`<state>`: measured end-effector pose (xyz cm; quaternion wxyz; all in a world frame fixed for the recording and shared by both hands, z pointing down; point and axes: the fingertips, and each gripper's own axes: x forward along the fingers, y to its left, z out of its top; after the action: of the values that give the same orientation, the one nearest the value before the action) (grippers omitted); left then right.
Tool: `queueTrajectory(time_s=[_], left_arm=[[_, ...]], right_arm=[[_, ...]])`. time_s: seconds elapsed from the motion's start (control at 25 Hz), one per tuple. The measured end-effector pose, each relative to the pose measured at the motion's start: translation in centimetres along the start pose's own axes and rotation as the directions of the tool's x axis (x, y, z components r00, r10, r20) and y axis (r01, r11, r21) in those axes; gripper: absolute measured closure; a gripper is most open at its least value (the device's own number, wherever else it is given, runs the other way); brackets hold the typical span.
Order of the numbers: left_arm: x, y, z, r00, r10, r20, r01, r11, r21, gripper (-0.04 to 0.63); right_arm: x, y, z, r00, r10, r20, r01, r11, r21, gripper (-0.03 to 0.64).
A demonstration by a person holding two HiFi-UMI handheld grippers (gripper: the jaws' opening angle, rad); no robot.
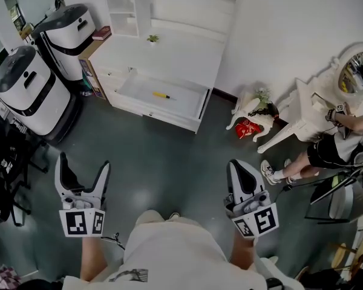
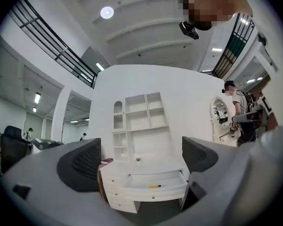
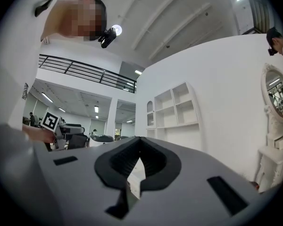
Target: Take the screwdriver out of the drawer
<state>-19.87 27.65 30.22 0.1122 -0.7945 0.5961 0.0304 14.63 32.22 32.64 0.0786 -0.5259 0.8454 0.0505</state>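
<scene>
A yellow-handled screwdriver [image 1: 161, 95] lies in the open drawer [image 1: 187, 104] of a white desk across the floor from me. In the left gripper view the screwdriver [image 2: 154, 186] shows far off, framed between the wide-apart jaws. My left gripper [image 1: 83, 164] [image 2: 141, 157] is open and holds nothing. My right gripper [image 1: 237, 165] [image 3: 140, 143] is shut, its black pads meeting at the tips with nothing between them. Both grippers hang low in front of me, well short of the desk.
Shelves [image 1: 136, 5] rise behind the desk, with a small plant [image 1: 152, 38] and a book [image 1: 101, 33] on the desk top. Two white-and-black machines [image 1: 27, 89] stand at the left. A seated person [image 1: 327, 147], a white dressing table [image 1: 299, 116] and a red bag [image 1: 247, 127] are at the right.
</scene>
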Motion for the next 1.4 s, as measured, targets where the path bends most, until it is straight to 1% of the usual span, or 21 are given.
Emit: queueTrajectory(time_s=[0.12, 0.24, 0.36, 0.6, 0.76, 0.92, 1.12, 1.2, 1.4], left_arm=[[0.3, -0.4, -0.7, 1.0, -0.004, -0.024, 0.004, 1.0, 0.0, 0.077], [0.8, -0.4, -1.2, 0.999, 0.0, -0.034, 0.0, 1.0, 0.005, 0.077], [1.7, -0.6, -2.1, 0.999, -0.006, -0.043, 0.006, 1.0, 0.011, 0.077], [5.7, -0.1, -4.9, 0.997, -0.04, -0.059, 0.039, 0.999, -0.016, 0.077], [11.0, 0.3, -6.3, 0.995, -0.084, -0.051, 0.082, 0.996, -0.028, 0.077], [17.1, 1.4, -7.9, 0.991, -0.123, -0.05, 0.122, 0.992, -0.03, 0.077], [24.9, 4.8, -10.9, 0.983, -0.16, -0.089, 0.155, 0.986, -0.058, 0.077], [27.8, 6.1, -11.9, 0.979, -0.178, -0.096, 0.173, 0.983, -0.064, 0.077], [34.0, 9.0, -14.2, 0.967, -0.228, -0.109, 0.217, 0.97, -0.108, 0.078]], right_arm=[[0.5, -0.3, -0.4, 1.0, 0.015, -0.014, -0.015, 1.0, 0.001, 0.607], [1.1, -0.7, -0.6, 1.0, 0.017, -0.018, -0.017, 1.0, 0.003, 0.607], [1.8, -1.1, -1.6, 0.999, 0.019, -0.035, -0.018, 1.0, 0.005, 0.607], [4.9, -2.4, -2.6, 0.999, 0.003, -0.052, -0.003, 1.0, -0.014, 0.607], [8.7, -3.9, -2.8, 0.998, -0.013, -0.058, 0.012, 0.999, -0.032, 0.607], [14.1, -5.9, -4.1, 0.996, -0.033, -0.077, 0.031, 0.999, -0.035, 0.607], [22.6, -7.8, -5.3, 0.994, -0.052, -0.098, 0.049, 0.998, -0.025, 0.607], [26.0, -8.1, -5.5, 0.994, -0.05, -0.101, 0.048, 0.998, -0.027, 0.607], [33.5, -8.5, -6.4, 0.99, -0.062, -0.128, 0.058, 0.998, -0.034, 0.607]])
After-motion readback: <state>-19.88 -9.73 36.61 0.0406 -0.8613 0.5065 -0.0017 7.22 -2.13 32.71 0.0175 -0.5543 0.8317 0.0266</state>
